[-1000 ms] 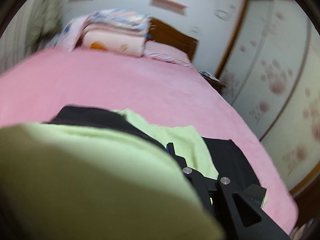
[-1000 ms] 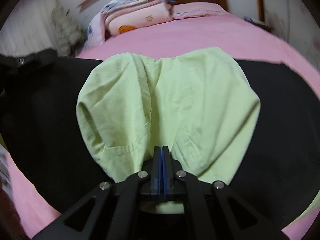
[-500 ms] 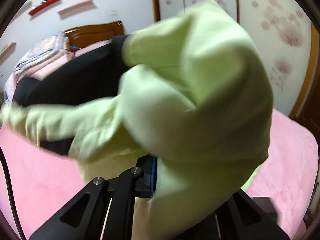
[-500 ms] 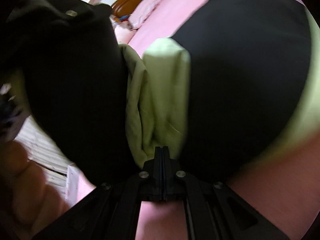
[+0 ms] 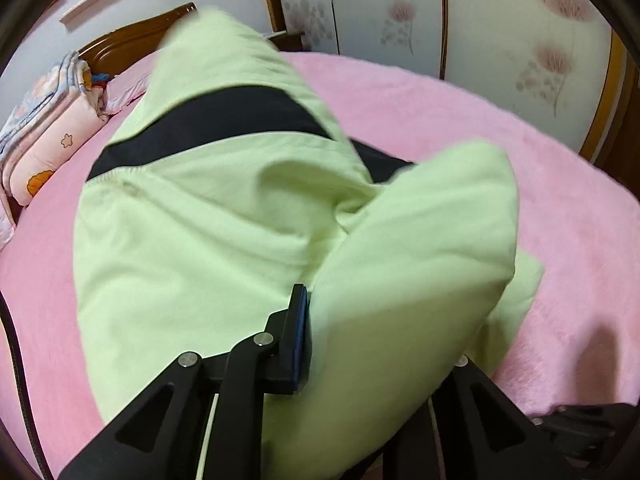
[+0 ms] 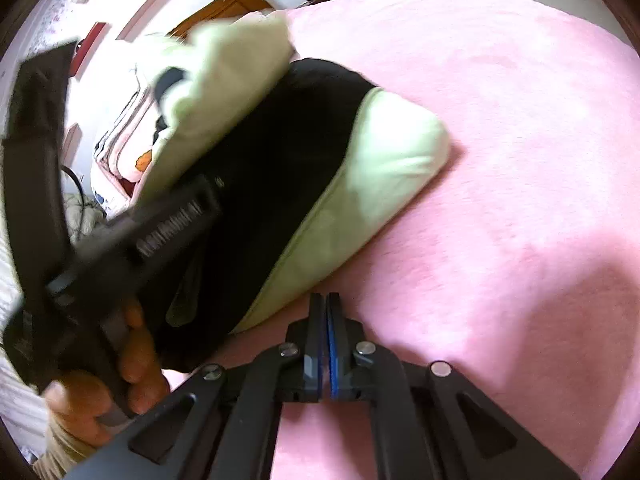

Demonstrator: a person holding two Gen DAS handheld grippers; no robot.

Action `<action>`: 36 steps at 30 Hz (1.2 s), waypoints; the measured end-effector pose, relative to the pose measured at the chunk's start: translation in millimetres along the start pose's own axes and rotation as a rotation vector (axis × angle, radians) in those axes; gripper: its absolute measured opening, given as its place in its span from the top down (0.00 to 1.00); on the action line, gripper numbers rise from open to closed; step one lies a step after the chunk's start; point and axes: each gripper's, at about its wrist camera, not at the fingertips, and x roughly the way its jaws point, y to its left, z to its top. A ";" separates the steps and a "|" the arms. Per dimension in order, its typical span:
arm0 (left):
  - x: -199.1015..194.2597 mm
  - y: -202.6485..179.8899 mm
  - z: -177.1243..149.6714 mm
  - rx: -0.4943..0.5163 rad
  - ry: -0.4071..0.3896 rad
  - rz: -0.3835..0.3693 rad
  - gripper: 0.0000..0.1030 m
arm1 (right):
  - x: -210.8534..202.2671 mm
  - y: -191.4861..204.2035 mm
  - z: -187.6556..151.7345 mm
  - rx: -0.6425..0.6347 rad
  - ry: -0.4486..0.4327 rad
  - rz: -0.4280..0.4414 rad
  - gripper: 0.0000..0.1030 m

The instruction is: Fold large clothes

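Our left gripper pinches the green-and-black garment above the pink bed; our right gripper is closed, empty, beside it. One-sided holding—the loose fold could slump and unfold.

The garment is pale lime green with a black band across it; from the right wrist view it shows a large black panel edged in the same green. The bedspread is plain pink. The folded quilt is light pink with orange and white cartoon flower prints. The wardrobe doors are off-white with faded pink floral motifs. The headboard is dark brown wood.
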 end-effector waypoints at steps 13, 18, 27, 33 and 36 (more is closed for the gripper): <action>-17.6 -4.5 13.3 -0.069 0.023 -0.110 0.65 | -9.5 11.6 19.8 -0.049 0.013 -0.039 0.96; -64.5 9.9 1.8 -0.167 -0.017 -0.250 0.39 | -31.7 28.8 36.0 -0.099 -0.026 -0.043 0.88; -117.8 74.6 -7.4 -0.391 -0.095 -0.156 0.35 | -67.1 57.6 97.7 -0.287 -0.134 -0.078 0.62; -94.9 122.0 -44.9 -0.591 -0.018 -0.023 0.35 | -44.4 65.6 116.6 -0.430 -0.074 -0.106 0.62; -73.4 134.4 -63.4 -0.648 0.035 0.026 0.35 | -27.6 64.4 118.5 -0.481 -0.010 -0.122 0.62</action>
